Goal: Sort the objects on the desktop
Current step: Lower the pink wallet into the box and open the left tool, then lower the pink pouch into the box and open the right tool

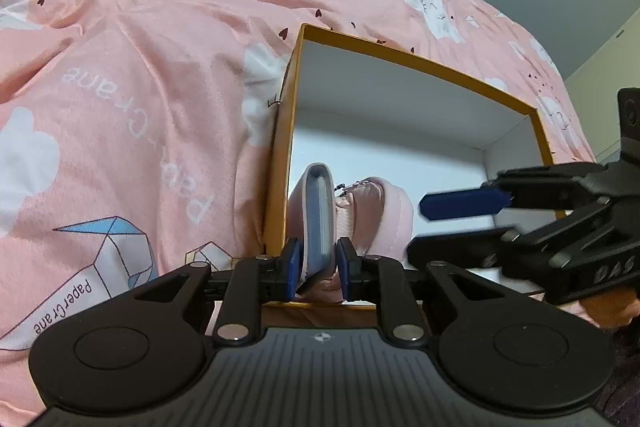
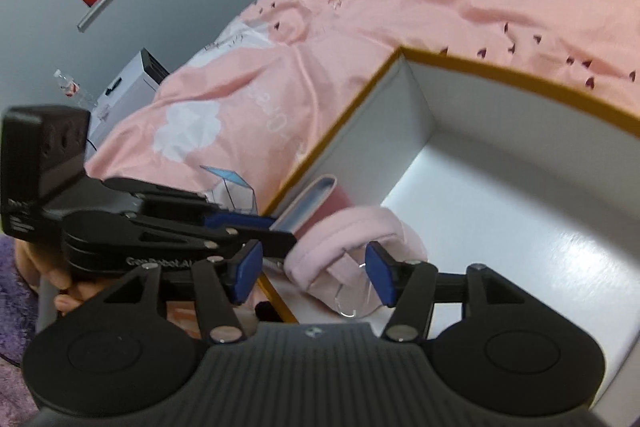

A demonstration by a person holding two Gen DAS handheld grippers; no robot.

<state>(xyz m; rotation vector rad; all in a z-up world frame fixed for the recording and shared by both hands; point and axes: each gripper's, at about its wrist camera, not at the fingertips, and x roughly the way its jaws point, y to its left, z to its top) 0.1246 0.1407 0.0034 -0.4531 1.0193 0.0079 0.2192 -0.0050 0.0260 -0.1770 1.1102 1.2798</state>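
A box [image 1: 424, 61] with an orange rim and white inside stands on the pink bedding; it also shows in the right wrist view [image 2: 520, 73]. My left gripper [image 1: 318, 267] is shut on a pink-and-grey notebook [image 1: 320, 215], held on edge inside the box at its left wall; the notebook also shows in the right wrist view [image 2: 308, 203]. A pink zipped pouch [image 1: 376, 211] lies in the box beside the notebook. My right gripper [image 2: 314, 273] is open over the pouch [image 2: 348, 243], empty; it also shows in the left wrist view [image 1: 452, 227].
Pink printed bedding [image 1: 140, 87] surrounds the box. At the far left in the right wrist view are a white appliance [image 2: 128, 87], a plastic bottle [image 2: 72, 89] and a purple rug [image 2: 16, 267].
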